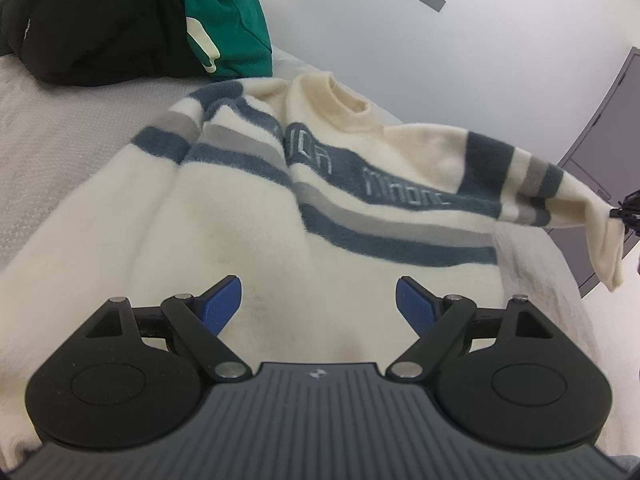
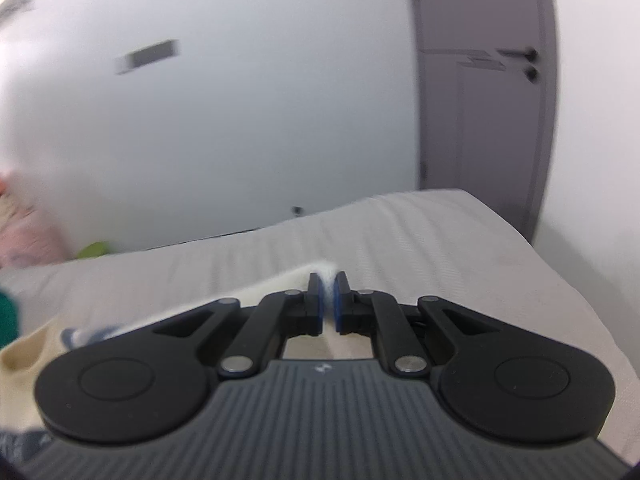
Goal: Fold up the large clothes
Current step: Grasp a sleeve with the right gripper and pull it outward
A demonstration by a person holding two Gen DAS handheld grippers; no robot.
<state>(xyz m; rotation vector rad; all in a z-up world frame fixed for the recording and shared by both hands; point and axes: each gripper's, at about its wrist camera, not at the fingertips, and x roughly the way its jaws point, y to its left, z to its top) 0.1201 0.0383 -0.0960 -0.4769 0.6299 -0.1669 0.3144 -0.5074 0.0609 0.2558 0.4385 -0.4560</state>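
While right gripper (image 2: 329,300) fingers clamp the sweater (image 1: 248,208) sleeve, left gripper (image 1: 319,300) fingers stand apart; lettering unreadable.

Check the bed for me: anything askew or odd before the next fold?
One thing: the sweater lies flat, but its sleeve is lifted off the bed, pinched at the cuff by the right hand-held gripper. The left hand-held gripper hovers open. Black and green clothes are heaped behind.

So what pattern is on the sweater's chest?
Cream sweater with slate-blue and grey stripes, lettering on the widest blue band; clearest in the left wrist view.
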